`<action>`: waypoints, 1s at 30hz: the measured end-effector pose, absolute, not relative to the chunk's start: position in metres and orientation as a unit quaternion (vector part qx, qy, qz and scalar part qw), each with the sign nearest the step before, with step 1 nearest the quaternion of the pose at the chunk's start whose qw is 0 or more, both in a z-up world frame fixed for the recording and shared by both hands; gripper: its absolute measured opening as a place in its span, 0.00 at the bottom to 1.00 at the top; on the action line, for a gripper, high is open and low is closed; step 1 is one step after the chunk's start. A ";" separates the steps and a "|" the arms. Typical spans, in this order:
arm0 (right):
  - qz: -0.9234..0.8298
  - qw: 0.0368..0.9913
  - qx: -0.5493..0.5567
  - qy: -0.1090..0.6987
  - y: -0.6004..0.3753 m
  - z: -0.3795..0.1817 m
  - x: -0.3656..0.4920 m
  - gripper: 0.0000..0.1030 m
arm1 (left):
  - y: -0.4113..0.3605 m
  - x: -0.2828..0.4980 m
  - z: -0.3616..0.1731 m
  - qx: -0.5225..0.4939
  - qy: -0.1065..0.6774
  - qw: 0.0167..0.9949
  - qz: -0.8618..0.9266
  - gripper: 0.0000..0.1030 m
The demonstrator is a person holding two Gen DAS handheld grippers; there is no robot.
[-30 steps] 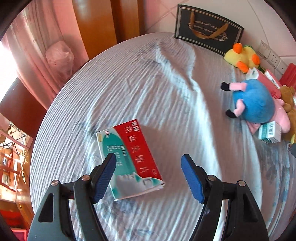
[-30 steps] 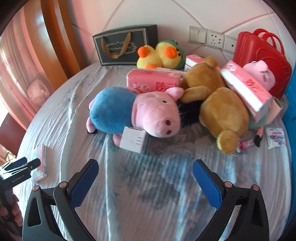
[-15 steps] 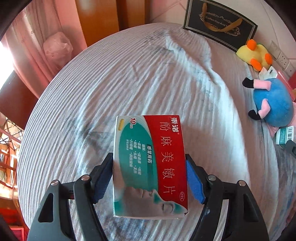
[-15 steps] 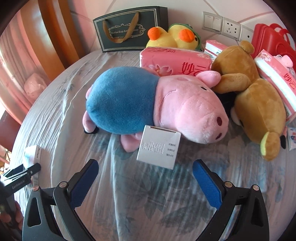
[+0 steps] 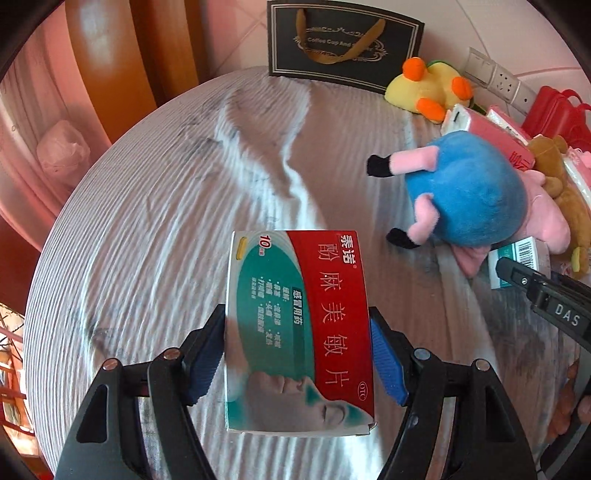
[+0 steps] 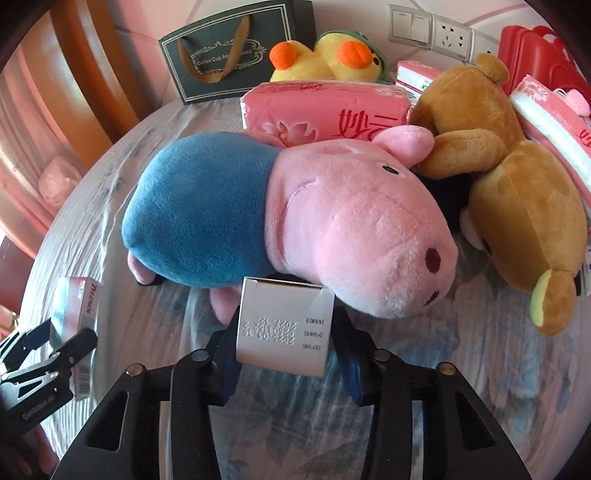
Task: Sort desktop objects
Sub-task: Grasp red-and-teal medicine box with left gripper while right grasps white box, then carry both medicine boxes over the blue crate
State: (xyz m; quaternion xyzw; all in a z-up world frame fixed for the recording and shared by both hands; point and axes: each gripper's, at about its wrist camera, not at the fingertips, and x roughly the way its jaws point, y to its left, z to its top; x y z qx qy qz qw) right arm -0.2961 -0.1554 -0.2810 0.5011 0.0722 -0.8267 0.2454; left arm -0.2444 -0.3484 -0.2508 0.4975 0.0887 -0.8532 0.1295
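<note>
A red and green medicine box is clamped flat between the blue pads of my left gripper, above the striped tablecloth. In the right wrist view, a small white box with printed dates sits between the fingers of my right gripper. Its jaws are closing and the pads touch both sides of the box. That box lies against the belly of a pink and blue pig plush. The left wrist view shows the pig plush at the right, with the right gripper's finger at the box there.
Behind the pig plush lie a pink tissue pack, a brown bear plush, a yellow duck plush and a second tissue pack. A dark gift bag, a red case and wall sockets line the back.
The left gripper took the medicine box between its pads and carried it toward the pig plush. The right gripper sank to the white box and its wide jaws closed onto it.
</note>
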 end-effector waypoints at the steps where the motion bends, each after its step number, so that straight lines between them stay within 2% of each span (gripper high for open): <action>1: -0.827 0.248 0.500 0.073 -0.155 -0.280 -0.295 0.35 | -0.342 -0.245 -0.247 0.495 0.085 0.124 -0.856 0.70; 8: -0.836 0.265 0.475 0.073 -0.139 -0.248 -0.275 0.35 | -0.304 -0.240 -0.210 0.467 0.062 0.092 -0.877 0.70; 17: -0.878 0.258 0.400 0.046 -0.076 -0.167 -0.233 0.35 | -0.235 -0.216 -0.140 0.412 0.022 0.034 -0.911 0.70; 30: -0.946 0.183 0.266 0.024 0.059 -0.054 -0.171 0.35 | -0.093 -0.180 -0.051 0.320 -0.036 -0.078 -0.944 0.70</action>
